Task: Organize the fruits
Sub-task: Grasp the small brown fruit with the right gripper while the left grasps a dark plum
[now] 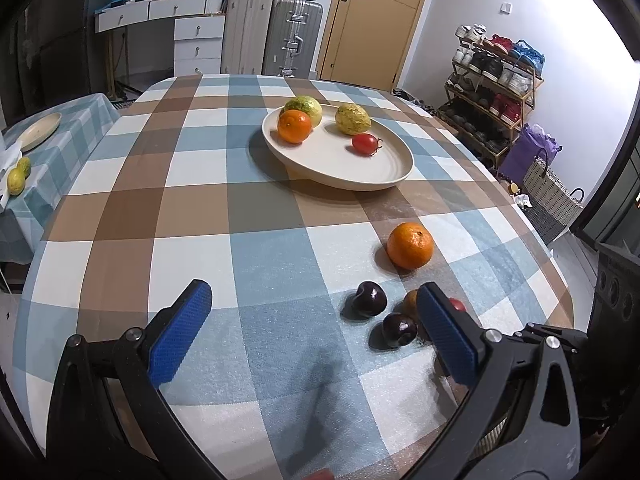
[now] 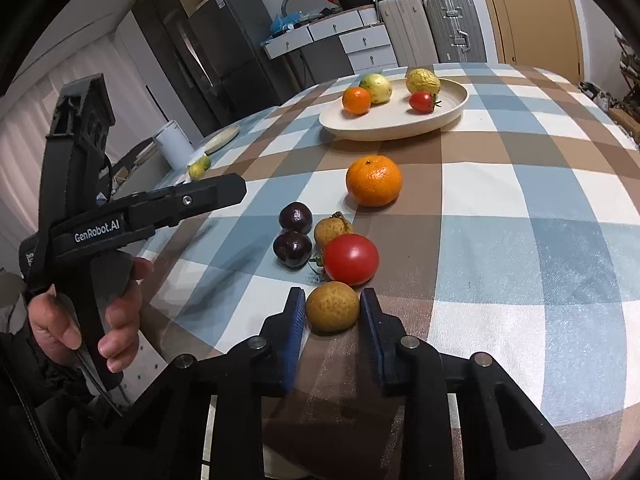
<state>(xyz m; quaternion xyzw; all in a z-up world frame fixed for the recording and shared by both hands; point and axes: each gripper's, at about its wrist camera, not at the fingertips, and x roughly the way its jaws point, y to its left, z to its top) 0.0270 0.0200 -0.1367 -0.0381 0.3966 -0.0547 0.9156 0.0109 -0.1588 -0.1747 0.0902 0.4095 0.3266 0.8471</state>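
Observation:
A cream plate (image 1: 384,168) (image 2: 452,114) holds an orange (image 1: 294,126), a green-yellow citrus (image 1: 306,106), a yellow fruit (image 1: 352,119) and a small tomato (image 1: 365,144). On the checked cloth lie a loose orange (image 1: 410,245) (image 2: 373,180), two dark plums (image 1: 370,298) (image 2: 295,218) (image 2: 292,249), a red tomato (image 2: 351,259) and two brown longans (image 2: 332,231) (image 2: 332,306). My right gripper (image 2: 333,308) has its blue pads on either side of the near longan, close to its sides. My left gripper (image 1: 314,308) is open and empty above the cloth, left of the plums.
The table edge curves near on both sides. A side table at the left holds a small plate (image 1: 39,131) and green-yellow fruits (image 1: 16,180). Suitcases (image 1: 272,36), drawers, a door and a shoe rack (image 1: 492,80) stand behind.

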